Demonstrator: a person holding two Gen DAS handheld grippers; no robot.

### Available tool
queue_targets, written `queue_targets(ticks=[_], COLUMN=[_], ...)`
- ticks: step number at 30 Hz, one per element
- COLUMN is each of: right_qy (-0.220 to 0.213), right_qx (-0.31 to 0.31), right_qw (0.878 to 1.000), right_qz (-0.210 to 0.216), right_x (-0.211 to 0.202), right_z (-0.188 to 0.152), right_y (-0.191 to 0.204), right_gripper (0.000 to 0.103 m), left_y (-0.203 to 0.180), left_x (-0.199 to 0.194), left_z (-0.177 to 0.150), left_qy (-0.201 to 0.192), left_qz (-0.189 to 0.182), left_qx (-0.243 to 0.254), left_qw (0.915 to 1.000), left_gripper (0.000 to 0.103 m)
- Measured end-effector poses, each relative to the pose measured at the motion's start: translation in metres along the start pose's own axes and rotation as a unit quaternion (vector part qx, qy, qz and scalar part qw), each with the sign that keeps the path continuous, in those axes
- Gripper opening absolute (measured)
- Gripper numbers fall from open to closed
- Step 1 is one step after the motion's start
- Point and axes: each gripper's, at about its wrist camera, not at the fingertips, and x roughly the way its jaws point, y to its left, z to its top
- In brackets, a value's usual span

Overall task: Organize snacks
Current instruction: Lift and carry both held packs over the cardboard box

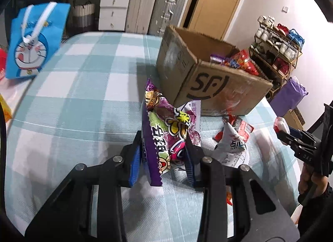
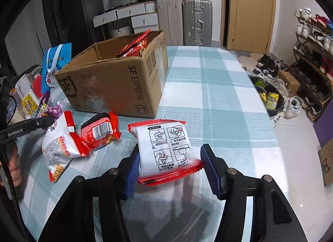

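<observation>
On the desk, draped in a soft woven cloth of pale teal and white checks, stands a corrugated cardboard box, open-topped and stamped with black lettering, with glossy red packets heaped inside. The left gripper is clamped on a crinkled purple snack bag of shiny foil with serrated edges, held upright just in front of the box. Beside it on the cloth lie a puffy white-and-red pouch and a smaller red packet showing a barcode. The right gripper has its ribbed blue pads around a flat, pillow-shaped white packet with red crimped ends and printed instruction panels; the left pad touches it, the right pad stands slightly off, so the jaws are not fully closed. A blue cartoon gift bag stands at the far side.
</observation>
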Motion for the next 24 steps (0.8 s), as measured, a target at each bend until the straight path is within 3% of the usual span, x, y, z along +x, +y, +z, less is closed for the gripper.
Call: queue_targets(ticks=[12, 20, 24], right_qy=[-0.041, -0.072, -0.082], right_qx=[-0.022, -0.051, -0.054], right_qw=[0.998, 0.993, 0.992], right_qz=[-0.035, -0.081, -0.085], right_x=[-0.091, -0.147, -0.165], right_z=[-0.018, -0.021, -0.019], right_y=[-0.011, -0.015, -0.019], right_gripper=[0.057, 0.057, 0.057], left_y=[-0.022, -0.047, -0.057], left_x=[-0.073, -0.095, -0.103], left_z=[-0.006, -0.008, -0.008], left_qy=[-0.054, -0.070, -0.076], left_qz=[-0.024, -0.041, -0.044], left_qx=[0.037, 0.062, 0.068], left_qw=[0.9976, 0.9948, 0.9938], left_gripper=[0.032, 0.032, 0.032])
